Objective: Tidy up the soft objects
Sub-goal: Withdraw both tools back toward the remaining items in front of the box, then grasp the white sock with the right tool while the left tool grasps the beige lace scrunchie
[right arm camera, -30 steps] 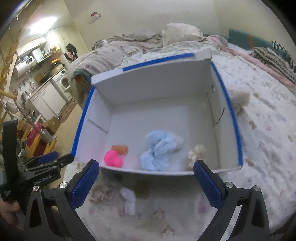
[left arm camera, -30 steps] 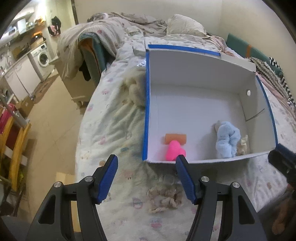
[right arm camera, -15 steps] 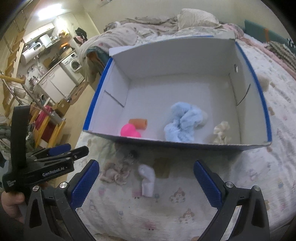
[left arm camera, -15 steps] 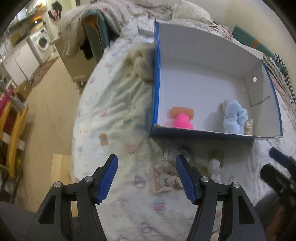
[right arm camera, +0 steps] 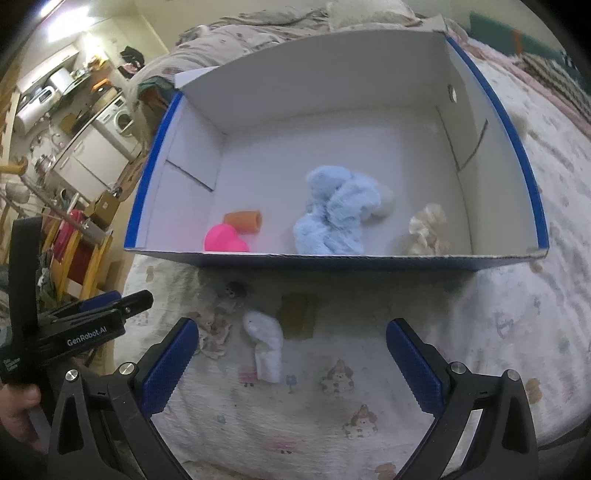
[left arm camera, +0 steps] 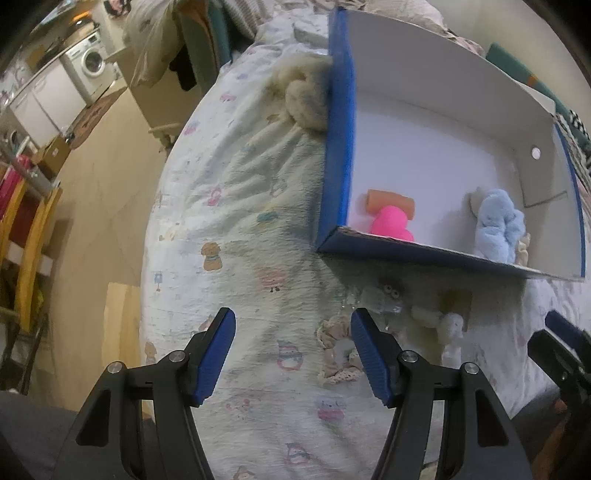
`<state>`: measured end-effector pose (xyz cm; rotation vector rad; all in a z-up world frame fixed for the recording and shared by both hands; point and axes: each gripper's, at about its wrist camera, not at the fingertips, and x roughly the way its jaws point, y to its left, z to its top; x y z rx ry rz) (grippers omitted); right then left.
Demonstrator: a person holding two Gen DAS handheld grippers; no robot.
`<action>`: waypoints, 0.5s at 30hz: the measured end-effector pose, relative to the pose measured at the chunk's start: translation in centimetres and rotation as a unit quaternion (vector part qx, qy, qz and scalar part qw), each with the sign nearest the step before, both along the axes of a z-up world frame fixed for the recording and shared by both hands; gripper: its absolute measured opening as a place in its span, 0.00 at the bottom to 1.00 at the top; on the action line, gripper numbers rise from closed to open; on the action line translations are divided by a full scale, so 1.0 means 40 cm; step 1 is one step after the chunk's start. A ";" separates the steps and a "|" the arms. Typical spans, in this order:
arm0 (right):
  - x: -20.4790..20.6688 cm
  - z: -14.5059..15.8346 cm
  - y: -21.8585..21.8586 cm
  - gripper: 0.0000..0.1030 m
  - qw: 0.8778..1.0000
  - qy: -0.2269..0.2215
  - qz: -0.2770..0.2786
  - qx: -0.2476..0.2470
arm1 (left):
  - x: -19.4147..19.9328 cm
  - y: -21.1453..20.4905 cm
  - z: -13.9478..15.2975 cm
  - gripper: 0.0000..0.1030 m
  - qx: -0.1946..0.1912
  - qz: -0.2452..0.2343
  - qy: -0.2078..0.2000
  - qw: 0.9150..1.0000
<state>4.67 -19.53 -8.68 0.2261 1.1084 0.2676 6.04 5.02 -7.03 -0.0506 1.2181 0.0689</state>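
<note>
A blue-rimmed white box (right arm camera: 373,264) (left arm camera: 336,147) lies on the bed. It holds a pink heart (right arm camera: 224,239), an orange roll (right arm camera: 245,221), a light blue fluffy cloth (right arm camera: 336,218) and a cream scrunchie (right arm camera: 426,229). In front of the box lie a frilly scrunchie (left arm camera: 334,350) (right arm camera: 214,336), a white sock (right arm camera: 266,349) (left arm camera: 448,332), a small clear piece with dark eyes (right arm camera: 234,290) and a tan square (right arm camera: 299,317). My left gripper (left arm camera: 291,350) is open over the sheet beside the scrunchie. My right gripper (right arm camera: 291,363) is open above the sock.
A beige fluffy thing (left arm camera: 304,96) rests against the box's outer left wall. The bed edge drops to the floor (left arm camera: 99,206) on the left. Blankets and a pillow (right arm camera: 369,11) lie behind the box. A washing machine (left arm camera: 92,62) stands far left.
Both grippers have pulled back and risen from the box's front wall. The loose items in front of the box have come into view under them. Both stay open.
</note>
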 end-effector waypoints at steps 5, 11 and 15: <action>0.023 -0.033 -0.035 1.00 0.999 0.033 -0.032 0.026 | 0.013 0.024 -0.012 0.60 -0.008 0.022 0.010 1.000; 0.051 -0.093 -0.030 0.78 0.994 0.088 -0.029 0.060 | 0.026 0.045 -0.027 0.60 -0.022 0.037 0.023 0.999; 0.072 -0.123 0.030 0.76 0.992 0.107 0.011 0.060 | 0.026 0.065 -0.030 0.60 -0.031 0.049 0.028 0.998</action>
